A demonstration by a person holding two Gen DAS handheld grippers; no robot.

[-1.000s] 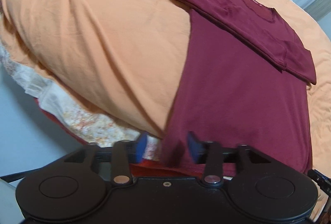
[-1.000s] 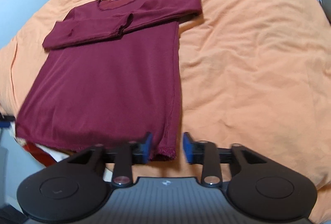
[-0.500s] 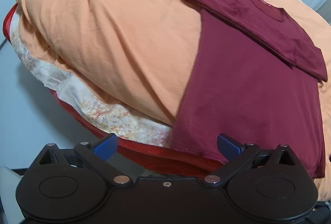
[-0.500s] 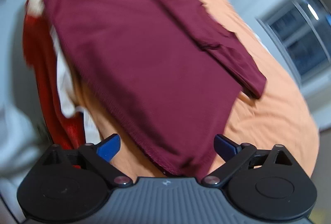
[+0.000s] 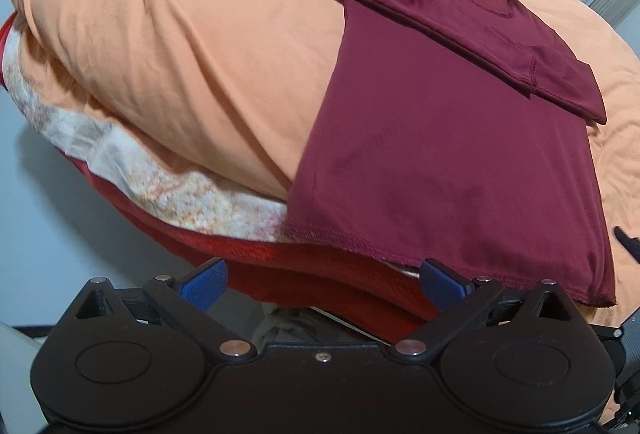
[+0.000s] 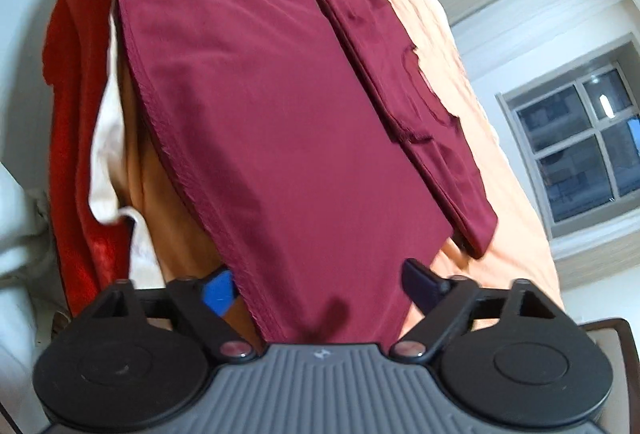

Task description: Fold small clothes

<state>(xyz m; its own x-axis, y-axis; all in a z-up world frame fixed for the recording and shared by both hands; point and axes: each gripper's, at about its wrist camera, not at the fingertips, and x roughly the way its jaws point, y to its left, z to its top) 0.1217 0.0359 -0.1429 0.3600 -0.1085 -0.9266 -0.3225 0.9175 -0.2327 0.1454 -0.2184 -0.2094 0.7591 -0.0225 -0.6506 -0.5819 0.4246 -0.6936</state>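
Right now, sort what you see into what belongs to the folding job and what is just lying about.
For the job:
- maroon shirt, sleeves already folded across the chest, hem at the bed's edge
- left gripper, jaws open
- right gripper, jaws open, near the hem

Just there:
- orange duvet
- patterned sheet
- red blanket
- window

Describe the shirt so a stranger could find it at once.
Start at the bed's orange cover. The shirt lies flat near its edge, hem overhanging. It is the only dark maroon piece, with its sleeves folded across the chest.
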